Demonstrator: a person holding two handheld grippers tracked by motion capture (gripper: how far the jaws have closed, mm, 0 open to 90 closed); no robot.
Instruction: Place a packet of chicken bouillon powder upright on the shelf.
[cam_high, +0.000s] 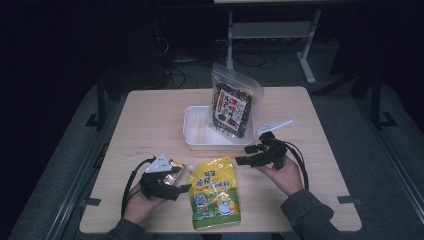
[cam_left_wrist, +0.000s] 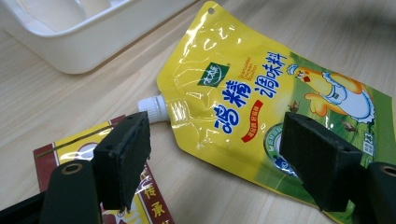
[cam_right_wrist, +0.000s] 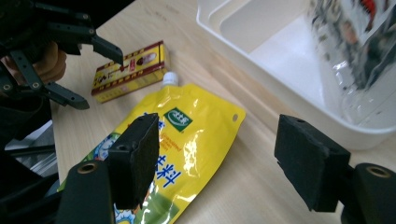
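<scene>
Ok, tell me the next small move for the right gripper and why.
Probably lower the right gripper onto the yellow spout pouch and close on its top edge: the jaws stand open with nothing between them, just above the pouch, which lies flat beside the white bin.

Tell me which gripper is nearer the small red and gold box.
Left. The left gripper hovers right at the red and gold box, jaws open beside it. The right gripper is across the yellow pouch, near the white tray.
</scene>
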